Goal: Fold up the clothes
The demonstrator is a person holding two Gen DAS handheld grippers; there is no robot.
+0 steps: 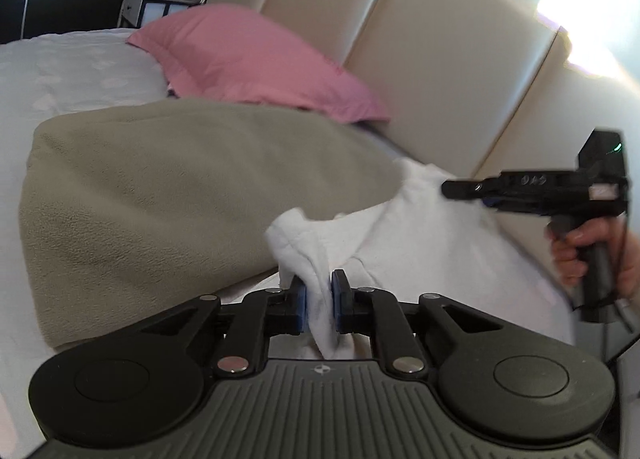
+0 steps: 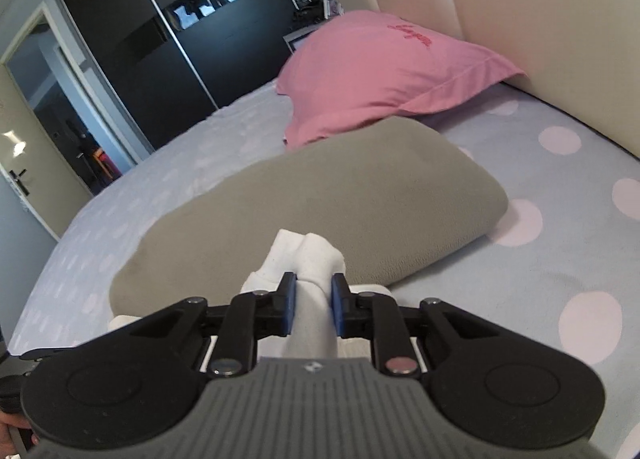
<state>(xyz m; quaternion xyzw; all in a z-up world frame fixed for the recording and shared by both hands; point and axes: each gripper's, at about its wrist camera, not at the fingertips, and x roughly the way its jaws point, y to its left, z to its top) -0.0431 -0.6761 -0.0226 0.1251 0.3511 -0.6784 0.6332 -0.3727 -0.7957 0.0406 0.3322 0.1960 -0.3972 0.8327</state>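
Bedding fills both wrist views: a pale blue sheet [image 2: 560,195] dotted with big white spots covers the bed, backed by a padded cream headboard [image 1: 420,39]. At the far side of the room stands a dark wardrobe with sliding doors [image 2: 132,39]. A pink pillow [image 2: 384,71] leans against the headboard. Just in front of it lies a folded grey-green fleece blanket [image 1: 180,187], a thick soft block on the sheet.

Nearest the cameras is a white garment [image 1: 420,243], spread on the bed beside the blanket and partly gathered up. The left gripper [image 1: 319,305] has its two blue-padded jaws pinched onto a bunched fold of this white cloth, which rises between the pads and flops over above them. The right gripper [image 2: 314,307] likewise clamps a thick rolled bunch of the same white garment between its blue pads, the cloth bulging out just beyond the fingertips in front of the blanket. Seen from the left wrist, the right gripper sits over the garment's far edge near the headboard, with a bare hand [image 1: 576,259] wrapped around its black handle.
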